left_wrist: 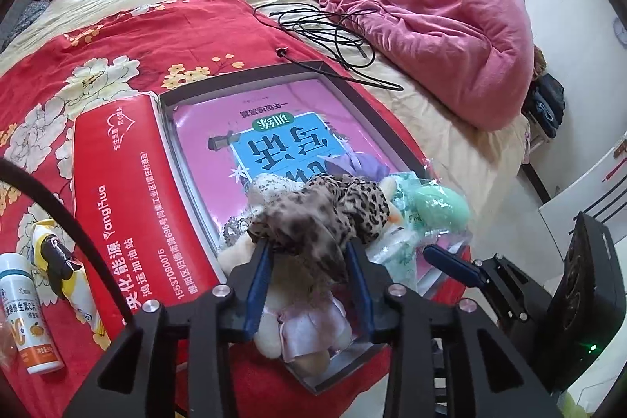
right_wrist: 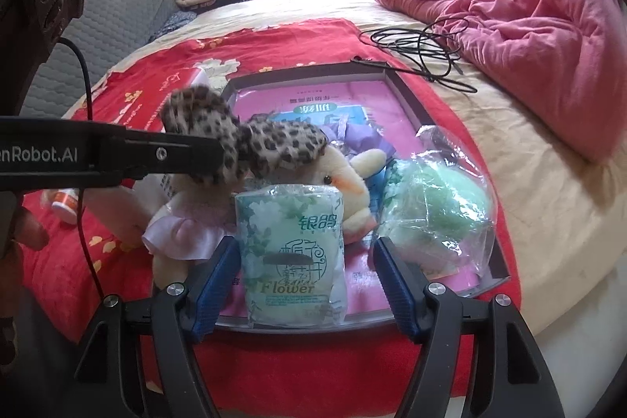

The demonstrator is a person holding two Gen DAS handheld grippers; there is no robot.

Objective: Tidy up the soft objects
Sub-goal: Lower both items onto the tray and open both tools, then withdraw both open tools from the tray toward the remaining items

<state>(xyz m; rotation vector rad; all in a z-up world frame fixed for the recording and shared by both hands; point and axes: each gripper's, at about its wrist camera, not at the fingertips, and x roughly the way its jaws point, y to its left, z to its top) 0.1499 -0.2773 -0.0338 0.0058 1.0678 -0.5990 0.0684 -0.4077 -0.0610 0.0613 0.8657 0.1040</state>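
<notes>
Left wrist view: my left gripper (left_wrist: 307,253) points forward and down over the near end of the shallow box (left_wrist: 235,81), both blue fingers (left_wrist: 258,285) pinching the leopard-print cloth (left_wrist: 325,210), which bunches up between and above them. Under the cloth the plush toy (left_wrist: 298,335) lies in the box, cream body with a lilac skirt. Box floor shows a pink book cover (left_wrist: 219,140). To the right in the box sit a green tissue pack (left_wrist: 395,241) and a green soft thing in a clear bag (left_wrist: 439,206). My right gripper's blue finger (left_wrist: 450,263) pokes in from the right edge, near the tissue pack. The box's red lid (left_wrist: 117,163) lies just beside the box on the red floral sheet (left_wrist: 117,38); a white bottle (left_wrist: 27,316) and a yellow packet (left_wrist: 62,261) lie on the sheet at left. Black cable (left_wrist: 333,30) and pink duvet (left_wrist: 450,18) further back on the bed. Right wrist view: my right gripper (right_wrist: 303,285) is level and low at the box's near edge, fingers spread wide on either side of the tissue pack (right_wrist: 294,253), not touching it. My left gripper (right_wrist: 219,153) reaches in from the left, level, holding the leopard-print cloth (right_wrist: 243,140) above the plush toy (right_wrist: 341,183). Bagged green thing (right_wrist: 443,214) in the box's right corner.
</notes>
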